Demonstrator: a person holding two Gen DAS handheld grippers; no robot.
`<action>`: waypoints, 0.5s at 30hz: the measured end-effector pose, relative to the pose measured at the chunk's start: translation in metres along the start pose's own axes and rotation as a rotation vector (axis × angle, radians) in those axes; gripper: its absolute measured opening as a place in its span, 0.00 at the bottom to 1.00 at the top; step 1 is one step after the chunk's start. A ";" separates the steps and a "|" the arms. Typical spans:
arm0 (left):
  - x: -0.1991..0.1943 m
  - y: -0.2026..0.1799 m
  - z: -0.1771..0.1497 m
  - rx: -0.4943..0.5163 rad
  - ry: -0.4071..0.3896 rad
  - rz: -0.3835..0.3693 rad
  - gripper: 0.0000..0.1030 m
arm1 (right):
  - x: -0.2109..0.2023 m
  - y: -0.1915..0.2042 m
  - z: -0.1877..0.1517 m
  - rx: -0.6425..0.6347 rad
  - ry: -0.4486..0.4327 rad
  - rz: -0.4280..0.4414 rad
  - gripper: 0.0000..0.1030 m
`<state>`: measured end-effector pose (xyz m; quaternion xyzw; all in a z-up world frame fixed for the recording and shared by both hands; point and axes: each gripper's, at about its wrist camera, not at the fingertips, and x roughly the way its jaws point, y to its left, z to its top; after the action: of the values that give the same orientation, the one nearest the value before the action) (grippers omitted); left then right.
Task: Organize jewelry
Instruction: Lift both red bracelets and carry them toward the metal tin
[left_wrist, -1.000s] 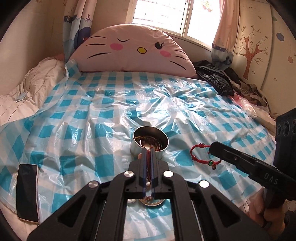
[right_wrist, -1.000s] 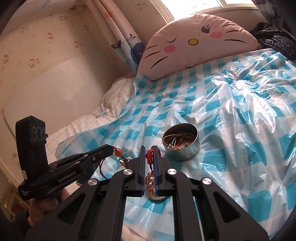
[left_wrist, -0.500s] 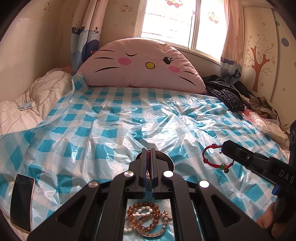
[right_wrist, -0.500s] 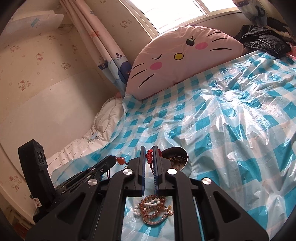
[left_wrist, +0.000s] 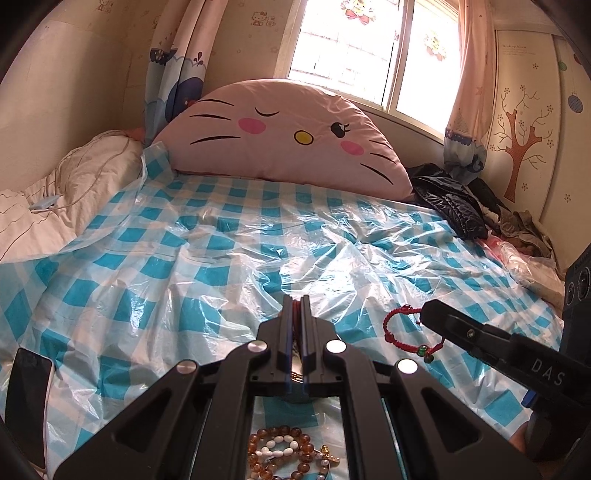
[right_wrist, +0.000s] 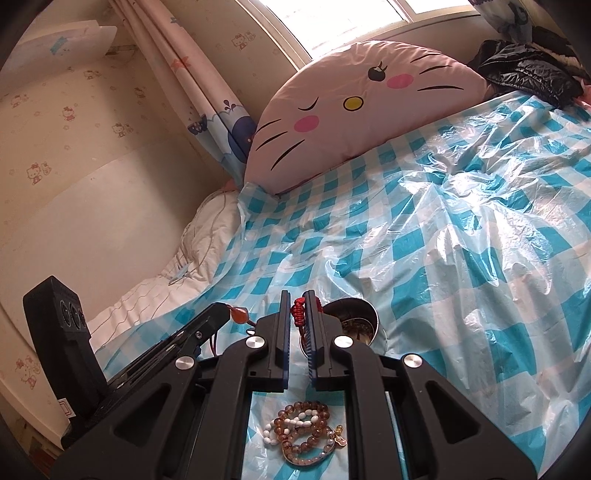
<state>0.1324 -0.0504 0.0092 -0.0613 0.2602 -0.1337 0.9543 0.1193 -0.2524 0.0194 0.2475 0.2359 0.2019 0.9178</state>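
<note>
Blue-and-white checked plastic sheet (left_wrist: 207, 258) covers a bed; a pink cat-face cushion (left_wrist: 288, 136) stands at upper centre. Left gripper (left_wrist: 295, 306), lower centre of its view, is pinched on a thin red cord (left_wrist: 295, 314). Right gripper (right_wrist: 298, 301) is clamped on the knotted part of a red braided bracelet (left_wrist: 402, 332), which hangs from its tip at right in the left view. A metal tin (right_wrist: 356, 325) sits just right of the right gripper's fingers. Beaded bracelets (right_wrist: 306, 432) lie heaped on the sheet at bottom centre.
</note>
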 end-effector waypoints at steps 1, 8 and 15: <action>0.002 0.000 0.001 -0.004 0.000 -0.003 0.04 | 0.002 -0.001 0.001 0.001 0.002 -0.002 0.07; 0.012 0.003 0.005 -0.022 0.006 -0.009 0.04 | 0.016 -0.003 0.005 0.004 0.015 -0.006 0.07; 0.028 0.004 0.007 -0.027 0.022 -0.009 0.04 | 0.032 0.000 0.007 -0.015 0.038 -0.005 0.07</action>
<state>0.1597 -0.0546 0.0013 -0.0741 0.2723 -0.1353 0.9498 0.1488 -0.2389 0.0142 0.2361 0.2524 0.2058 0.9155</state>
